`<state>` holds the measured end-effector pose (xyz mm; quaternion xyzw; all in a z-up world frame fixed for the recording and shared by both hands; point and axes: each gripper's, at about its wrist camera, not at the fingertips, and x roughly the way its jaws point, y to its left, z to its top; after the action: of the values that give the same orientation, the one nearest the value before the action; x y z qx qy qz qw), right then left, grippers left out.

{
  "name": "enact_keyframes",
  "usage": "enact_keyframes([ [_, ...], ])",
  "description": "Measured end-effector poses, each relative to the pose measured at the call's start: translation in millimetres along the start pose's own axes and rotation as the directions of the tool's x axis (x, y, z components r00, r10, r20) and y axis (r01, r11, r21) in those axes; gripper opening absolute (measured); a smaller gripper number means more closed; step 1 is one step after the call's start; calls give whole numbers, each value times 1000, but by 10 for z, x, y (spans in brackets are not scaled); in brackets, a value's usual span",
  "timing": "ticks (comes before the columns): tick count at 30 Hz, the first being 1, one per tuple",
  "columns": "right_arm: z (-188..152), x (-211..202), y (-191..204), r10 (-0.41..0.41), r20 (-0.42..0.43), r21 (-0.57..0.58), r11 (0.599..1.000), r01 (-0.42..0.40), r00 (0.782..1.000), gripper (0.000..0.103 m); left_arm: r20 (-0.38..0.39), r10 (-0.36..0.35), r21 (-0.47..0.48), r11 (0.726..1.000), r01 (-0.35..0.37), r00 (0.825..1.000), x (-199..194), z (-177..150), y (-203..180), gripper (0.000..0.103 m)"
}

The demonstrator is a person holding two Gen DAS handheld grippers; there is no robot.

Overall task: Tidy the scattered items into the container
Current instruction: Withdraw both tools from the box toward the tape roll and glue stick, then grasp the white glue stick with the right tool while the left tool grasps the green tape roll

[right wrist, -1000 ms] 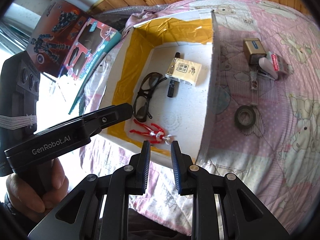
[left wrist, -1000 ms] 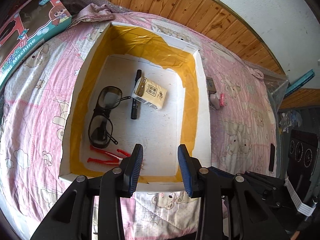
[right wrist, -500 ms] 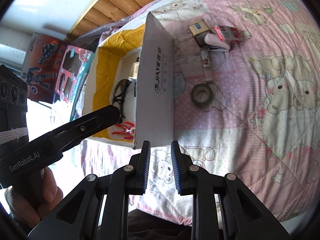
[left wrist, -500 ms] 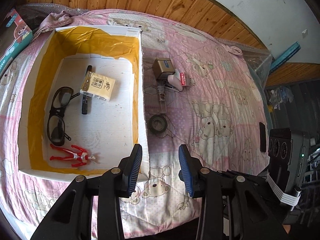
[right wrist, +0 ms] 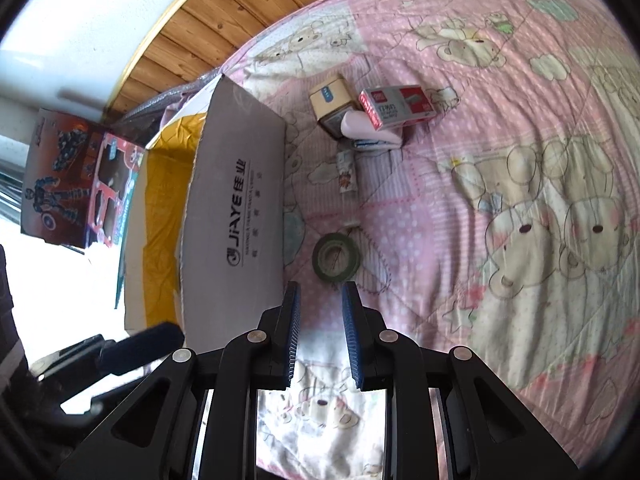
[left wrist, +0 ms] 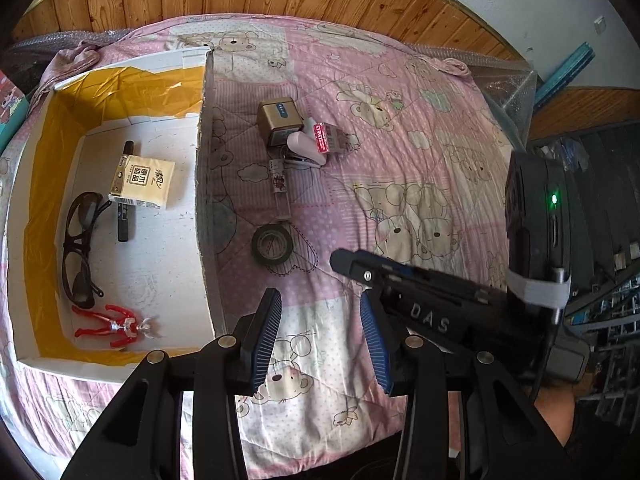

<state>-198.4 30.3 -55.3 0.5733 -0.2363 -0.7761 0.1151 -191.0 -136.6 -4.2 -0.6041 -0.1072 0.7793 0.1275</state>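
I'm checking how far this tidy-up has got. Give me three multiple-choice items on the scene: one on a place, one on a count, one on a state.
1. Where does the roll of tape lie?
A. inside the box
B. on the quilt beside the box
C. on the gold tin

2. How many items lie inside the box?
A. two
B. four
C. six

3. How is the right hand-held gripper?
A. open and empty
B. shut on the tape
C. shut on the toy figure

Answers: 1 B, it lies on the quilt outside the box wall. 2 B: glasses, marker, tissue pack, toy figure. 3 A, a bare gap shows between its jaws.
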Motion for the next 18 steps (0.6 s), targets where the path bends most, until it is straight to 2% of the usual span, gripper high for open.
enact_keyframes([
  [5,280,276,-29,-37,-37,-141,989,32,999,24,-21,65,84,994,-63,998,276,-10,-139,45],
  [9,487,580,1,-32,-80,-224,975,14,996,24,-19,137,129,983,-133,990,484,-1,-181,45],
  [16,706,1198,-14,-53,-157,-286,958,6,986,27,-28,199,82,977,-196,980,763,89,-18,45],
  [18,730,1303,-36,-47,-151,-306,952,-1,987,26,1,224,97,970,-223,975,790,116,-34,45],
])
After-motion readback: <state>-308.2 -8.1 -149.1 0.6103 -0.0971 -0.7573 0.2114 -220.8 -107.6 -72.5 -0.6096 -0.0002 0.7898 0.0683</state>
